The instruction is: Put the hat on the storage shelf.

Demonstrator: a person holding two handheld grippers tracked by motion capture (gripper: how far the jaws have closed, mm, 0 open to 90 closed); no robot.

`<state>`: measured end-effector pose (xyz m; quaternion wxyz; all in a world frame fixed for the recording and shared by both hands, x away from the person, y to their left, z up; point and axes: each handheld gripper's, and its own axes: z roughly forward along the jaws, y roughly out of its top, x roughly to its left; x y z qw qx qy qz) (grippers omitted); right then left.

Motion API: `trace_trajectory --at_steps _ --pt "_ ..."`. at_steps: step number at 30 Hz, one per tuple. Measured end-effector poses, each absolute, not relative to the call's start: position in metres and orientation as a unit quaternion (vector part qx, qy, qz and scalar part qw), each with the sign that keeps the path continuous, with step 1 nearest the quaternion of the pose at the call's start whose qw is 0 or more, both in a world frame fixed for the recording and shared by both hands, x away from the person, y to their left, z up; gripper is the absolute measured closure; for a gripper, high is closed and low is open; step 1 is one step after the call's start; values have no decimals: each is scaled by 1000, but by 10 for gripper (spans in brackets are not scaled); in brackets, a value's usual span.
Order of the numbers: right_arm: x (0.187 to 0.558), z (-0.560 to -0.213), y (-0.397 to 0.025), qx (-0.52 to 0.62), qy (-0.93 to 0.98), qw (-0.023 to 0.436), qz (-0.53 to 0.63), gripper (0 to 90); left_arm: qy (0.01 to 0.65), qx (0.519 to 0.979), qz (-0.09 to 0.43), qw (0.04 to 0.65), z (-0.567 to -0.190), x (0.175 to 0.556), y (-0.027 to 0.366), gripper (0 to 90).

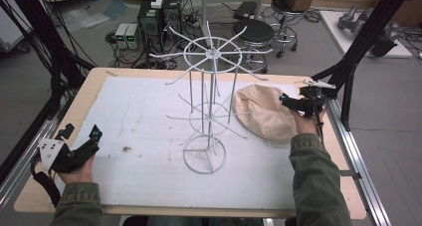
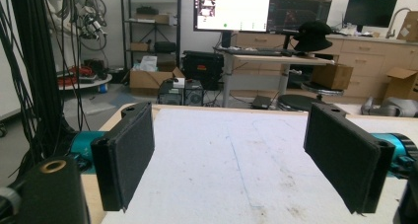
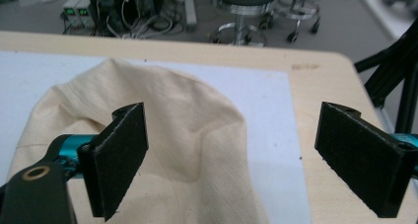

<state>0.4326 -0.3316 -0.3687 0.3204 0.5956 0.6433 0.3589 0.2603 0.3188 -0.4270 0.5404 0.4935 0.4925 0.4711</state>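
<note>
A white wire rack [image 1: 212, 52] with spokes at several levels stands upright in the middle of the white mat [image 1: 139, 111]. To its right a beige cloth hat [image 1: 261, 111] lies flat on the mat. My right gripper [image 1: 294, 100] hovers open at the hat's right edge. In the right gripper view its jaws [image 3: 231, 140] stand wide apart over the hat [image 3: 187, 115], one jaw above the cloth, the other over the wooden table border. My left gripper [image 1: 81, 133] rests open at the mat's near left corner, with bare mat between its jaws [image 2: 231, 140].
The mat covers a wooden table [image 1: 99, 76]. Black frame posts [image 1: 358, 42] rise at the table's right edge, and cables hang at its left [image 1: 54, 56]. Stools [image 1: 254, 32] and computer boxes [image 1: 149, 17] stand on the floor beyond the far edge.
</note>
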Motion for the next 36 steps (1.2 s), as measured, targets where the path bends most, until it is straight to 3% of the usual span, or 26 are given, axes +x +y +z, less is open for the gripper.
trace_trajectory --at_steps 3,25,33,36 --pt "445 -376 -334 609 653 286 348 121 492 494 471 540 -427 261 319 198" --pt "474 -409 -343 639 682 224 278 122 496 492 468 541 -428 264 319 198" --pt "478 -417 -340 638 692 220 256 172 496 492 469 541 -428 264 319 197" --pt "479 -420 -340 634 700 216 248 234 496 491 469 541 -428 264 319 198"
